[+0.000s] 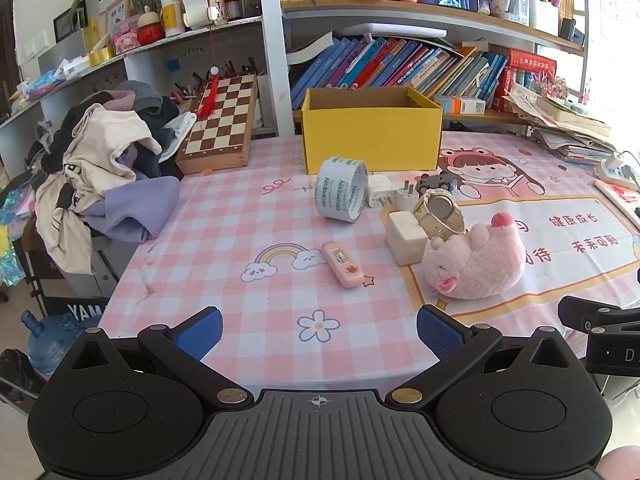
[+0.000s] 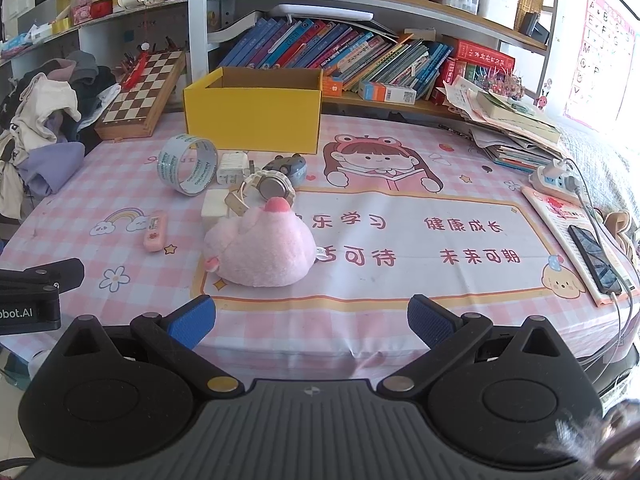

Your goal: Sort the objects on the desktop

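My left gripper and right gripper gape wide, gripping nothing; yellow box interior shows no visible contents.

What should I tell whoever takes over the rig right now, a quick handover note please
Left tool: open, holding nothing, hovering at the near table edge.
Right tool: open, holding nothing, just in front of the pink plush.
Yellow box: at the back of the table; nothing visible inside from these angles.
Still loose on the table: tape roll, white chargers, watch, pink case, small grey toy, plush.
Done: nothing apparent. Left: everything still to sort.
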Motion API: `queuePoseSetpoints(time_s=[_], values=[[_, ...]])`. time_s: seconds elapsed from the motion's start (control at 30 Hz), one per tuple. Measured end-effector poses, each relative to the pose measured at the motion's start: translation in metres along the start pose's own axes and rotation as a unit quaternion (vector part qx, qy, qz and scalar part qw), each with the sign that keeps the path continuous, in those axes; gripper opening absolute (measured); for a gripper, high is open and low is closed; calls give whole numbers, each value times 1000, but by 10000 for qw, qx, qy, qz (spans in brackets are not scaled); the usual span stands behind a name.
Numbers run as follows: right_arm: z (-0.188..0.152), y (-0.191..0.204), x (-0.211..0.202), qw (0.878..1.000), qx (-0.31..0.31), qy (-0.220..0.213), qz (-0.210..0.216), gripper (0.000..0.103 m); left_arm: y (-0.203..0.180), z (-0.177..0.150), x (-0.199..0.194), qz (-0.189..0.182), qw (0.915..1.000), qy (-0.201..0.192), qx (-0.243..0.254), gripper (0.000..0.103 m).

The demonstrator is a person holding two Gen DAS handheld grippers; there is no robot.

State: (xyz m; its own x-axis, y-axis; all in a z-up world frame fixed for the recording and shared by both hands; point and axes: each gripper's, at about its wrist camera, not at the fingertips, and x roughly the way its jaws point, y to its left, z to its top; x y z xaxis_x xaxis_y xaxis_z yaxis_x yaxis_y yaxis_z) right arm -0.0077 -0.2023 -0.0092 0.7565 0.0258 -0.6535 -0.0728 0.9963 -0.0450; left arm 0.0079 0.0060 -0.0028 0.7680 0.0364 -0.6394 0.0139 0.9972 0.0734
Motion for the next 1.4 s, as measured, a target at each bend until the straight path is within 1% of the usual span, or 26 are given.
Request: queuePoseSetpoints(time_s=[0.57, 0.77, 0.83, 0.97, 1.17, 1.27, 1.4], values=[[1, 4, 6, 10000, 2, 62, 36, 103, 0, 1, 2, 4, 10000, 48, 27, 103], [3, 8, 8, 9999, -37, 67, 66, 103, 6, 2, 6, -98, 9997, 191, -67, 103], [4, 10, 8, 9999, -55, 72, 68, 103, 7, 1, 7, -80, 9997, 201, -67, 103], [5, 12, 9, 9999, -97, 79, 73, 103, 9, 2, 5, -93, 9998, 129, -77, 103], [7, 12, 7, 9998, -175, 69, 119, 103, 7, 7, 3, -246, 9996, -51, -90, 103], [8, 9, 9, 9996, -138, 71, 221, 103, 4, 9, 3, -304, 9994, -117, -60, 103], [10, 5, 11, 9993, -90, 82, 351, 103, 1, 12, 6, -278, 9995, -160, -19, 103]])
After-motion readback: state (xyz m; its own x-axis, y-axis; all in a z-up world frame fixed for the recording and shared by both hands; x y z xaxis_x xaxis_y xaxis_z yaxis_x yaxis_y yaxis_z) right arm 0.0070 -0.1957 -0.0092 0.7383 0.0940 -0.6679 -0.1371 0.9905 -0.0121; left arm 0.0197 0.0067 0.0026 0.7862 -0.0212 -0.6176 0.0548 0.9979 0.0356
